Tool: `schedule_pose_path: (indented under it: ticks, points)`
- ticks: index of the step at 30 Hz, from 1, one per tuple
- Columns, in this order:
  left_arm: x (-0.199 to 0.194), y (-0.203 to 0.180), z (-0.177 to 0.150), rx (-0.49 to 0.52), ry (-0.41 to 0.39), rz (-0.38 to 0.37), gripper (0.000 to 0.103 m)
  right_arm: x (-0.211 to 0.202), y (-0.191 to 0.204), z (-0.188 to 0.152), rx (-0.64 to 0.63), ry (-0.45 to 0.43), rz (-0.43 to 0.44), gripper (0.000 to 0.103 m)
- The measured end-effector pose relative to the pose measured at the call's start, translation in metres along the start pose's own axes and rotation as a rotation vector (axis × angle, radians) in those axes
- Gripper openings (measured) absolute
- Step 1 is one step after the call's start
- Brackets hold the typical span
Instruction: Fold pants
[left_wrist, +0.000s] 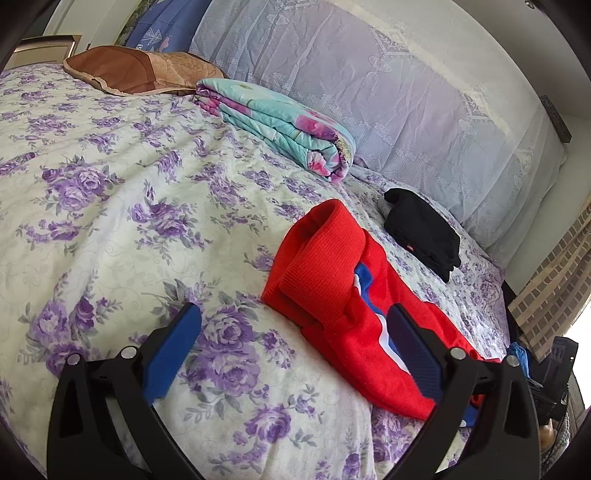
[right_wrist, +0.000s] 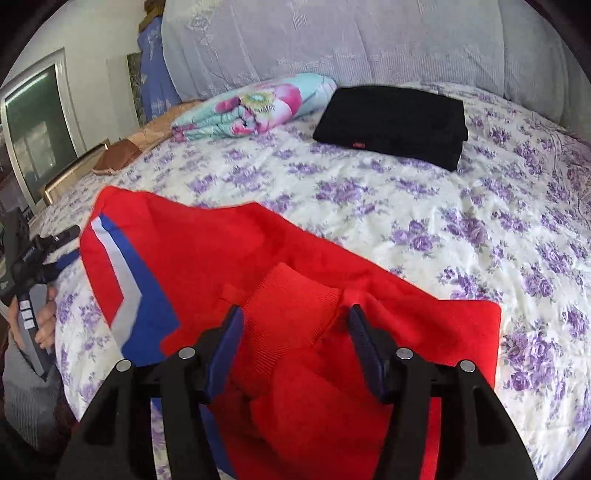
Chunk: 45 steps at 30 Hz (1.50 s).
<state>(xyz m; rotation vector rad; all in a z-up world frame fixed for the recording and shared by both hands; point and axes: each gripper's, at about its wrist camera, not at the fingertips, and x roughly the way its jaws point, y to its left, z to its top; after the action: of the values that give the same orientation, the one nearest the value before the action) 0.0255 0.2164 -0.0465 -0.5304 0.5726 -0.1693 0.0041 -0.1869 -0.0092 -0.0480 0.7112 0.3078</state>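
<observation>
- Clearly the red fleece pants with a blue and white chevron stripe (right_wrist: 207, 254) are the work in hand: they lie partly folded on the bedspread, filling the lower middle of the right wrist view and the lower right of the left wrist view.
- A ribbed red cuff (right_wrist: 291, 317) is doubled back over the fleece and sits at the bottom centre of the right wrist view, rumpled rather than flat.
- I judge the fold to be midway: the bundle is shortened but uneven, and one more fold or a squaring-up looks due.
- The right gripper (right_wrist: 293, 345) hangs just over that cuff with its jaws spread, the cuff between the blue pads, which do not seem to press it.
- The left gripper (left_wrist: 295, 343) is spread wide at the bottom of its view, one finger over bare bedspread and the other in front of the pants; nothing is pinched.
- Next, the right claw would need to close on the cuff or a nearby edge, while the left takes the striped end so both ends go over together.
- Beyond lies the cream bedspread printed with purple roses (right_wrist: 424, 206), with a folded black garment (right_wrist: 391, 118) in the upper middle.
- A folded turquoise and pink floral quilt (left_wrist: 280, 125) lies further back.
</observation>
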Motion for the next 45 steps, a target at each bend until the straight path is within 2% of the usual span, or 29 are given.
schedule_pose_path:
  ticks: [2,4,5,7,10,13,14,15,16,18,20,23,24,27,33,40,45]
  points:
    - [0.0,0.0,0.0,0.001,0.001,0.0,0.098,0.0,0.007,0.0,-0.014,0.001,0.011,0.061]
    - [0.0,0.0,0.0,0.001,0.0,0.0,0.098,0.02,0.01,-0.01,-0.021,0.079,0.014,0.065]
    - [0.0,0.0,0.0,0.001,0.001,0.0,0.098,0.028,0.012,-0.015,-0.037,0.089,0.006,0.068]
    - [0.0,0.0,0.0,0.001,0.001,0.001,0.098,0.023,0.016,-0.012,-0.039,0.076,0.0,0.069]
    - [0.001,-0.001,-0.001,0.004,0.004,0.004,0.098,-0.001,0.015,-0.007,-0.001,-0.017,0.048,0.069]
    - [0.001,-0.001,-0.001,0.004,0.006,0.004,0.098,-0.011,0.013,-0.01,-0.021,-0.046,0.016,0.07]
    - [0.002,0.0,-0.001,0.005,0.009,0.004,0.098,-0.005,0.008,-0.014,-0.017,-0.01,-0.001,0.073]
    - [0.003,-0.001,-0.001,0.006,0.013,0.006,0.098,0.01,0.003,-0.02,-0.007,0.066,-0.008,0.075]
    - [0.004,-0.001,-0.001,0.008,0.019,0.008,0.098,0.02,-0.001,-0.026,-0.004,0.112,0.007,0.078]
    - [0.005,-0.002,0.0,0.01,0.034,0.021,0.098,0.012,-0.003,-0.025,0.011,0.069,0.026,0.079]
    - [0.006,-0.003,0.002,-0.001,0.048,0.031,0.098,-0.004,-0.004,-0.021,0.018,-0.016,0.071,0.08]
    - [0.005,-0.003,0.008,-0.05,0.065,-0.011,0.098,-0.024,-0.015,-0.018,0.015,-0.094,0.034,0.092]
    - [0.005,-0.004,0.01,-0.07,0.071,-0.036,0.098,-0.027,-0.022,-0.018,0.023,-0.105,0.02,0.092]
    - [0.014,-0.004,0.017,-0.101,0.112,-0.059,0.098,-0.036,-0.051,-0.022,0.104,-0.125,0.007,0.092]
    - [0.031,0.001,0.026,-0.175,0.174,-0.085,0.098,-0.035,-0.099,-0.04,0.342,-0.128,0.087,0.093]
    - [0.041,-0.001,0.026,-0.22,0.194,-0.07,0.098,-0.02,-0.118,-0.05,0.454,-0.101,0.176,0.094]
    - [0.042,-0.005,0.028,-0.281,0.189,-0.104,0.098,-0.018,-0.126,-0.054,0.5,-0.108,0.219,0.094]
